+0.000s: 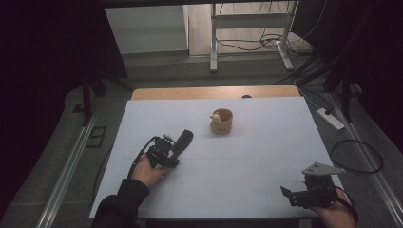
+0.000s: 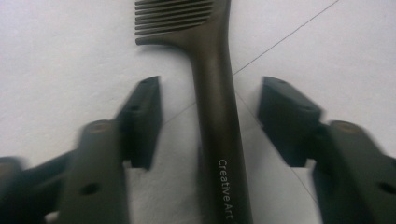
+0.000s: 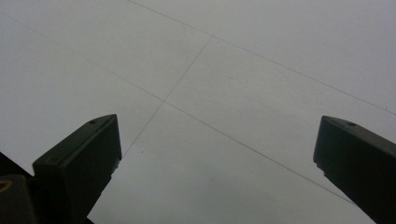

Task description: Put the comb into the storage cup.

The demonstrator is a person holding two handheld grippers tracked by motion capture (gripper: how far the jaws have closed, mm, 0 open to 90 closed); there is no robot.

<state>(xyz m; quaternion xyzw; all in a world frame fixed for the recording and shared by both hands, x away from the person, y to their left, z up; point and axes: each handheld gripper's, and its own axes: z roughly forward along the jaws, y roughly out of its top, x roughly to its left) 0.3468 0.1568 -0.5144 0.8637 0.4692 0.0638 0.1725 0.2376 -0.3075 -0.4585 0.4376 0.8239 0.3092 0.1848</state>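
A dark comb lies on the white table sheet, left of the middle, teeth pointing away from me. My left gripper is at its handle end. In the left gripper view the comb's handle, lettered "Creative Art", runs up between the two jaws of my left gripper, with a strip of white table showing on each side, so the pads do not press it. My right gripper rests at the front right of the table. Its jaws stand wide apart over bare white surface.
A small tan cup with a pale object in it stands at the middle back of the sheet. A strip of wooden tabletop shows behind the sheet. On the floor lie a white power strip and cables; a metal frame stands farther back.
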